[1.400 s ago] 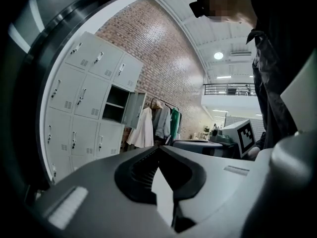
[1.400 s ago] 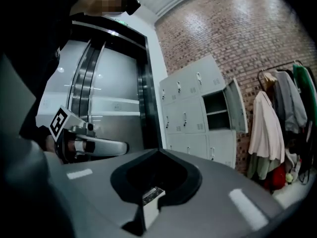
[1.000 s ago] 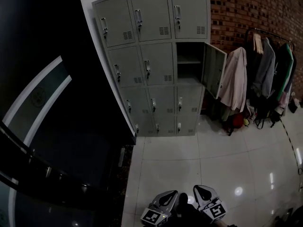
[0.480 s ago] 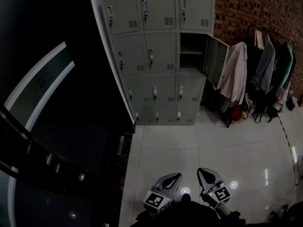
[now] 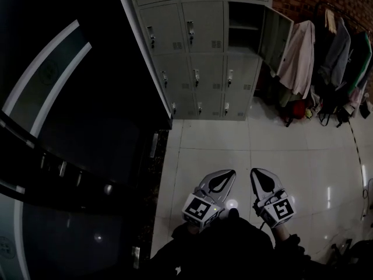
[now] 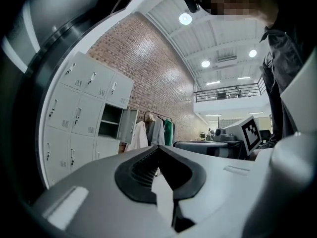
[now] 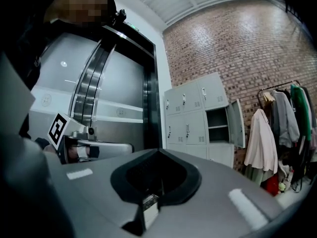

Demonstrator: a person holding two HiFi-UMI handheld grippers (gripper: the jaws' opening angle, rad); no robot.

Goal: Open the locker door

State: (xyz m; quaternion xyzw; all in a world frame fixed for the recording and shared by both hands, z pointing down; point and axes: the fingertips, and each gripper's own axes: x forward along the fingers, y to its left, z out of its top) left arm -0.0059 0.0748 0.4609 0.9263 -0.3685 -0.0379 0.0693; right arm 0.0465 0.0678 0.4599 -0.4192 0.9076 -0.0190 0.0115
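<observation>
The grey bank of lockers (image 5: 198,45) stands against the brick wall, far from both grippers. One door (image 5: 275,37) in its right column hangs open to the right and shows a dark compartment (image 5: 243,28) with a shelf. The other doors are closed. My left gripper (image 5: 227,175) and right gripper (image 5: 256,174) are held low over the tiled floor, side by side, both shut and empty. The open door (image 6: 130,125) shows small beyond the left gripper (image 6: 158,150). In the right gripper view the open door (image 7: 237,123) stands past the right gripper (image 7: 159,152).
A clothes rack (image 5: 329,45) with several coats and bags stands right of the lockers. A dark steel-framed wall (image 5: 70,127) fills the left side. Glossy floor tiles (image 5: 233,139) lie between me and the lockers.
The head view has tilted down: the lockers have slid to the frame's top, and both grippers have come further up into view. Both stay shut.
</observation>
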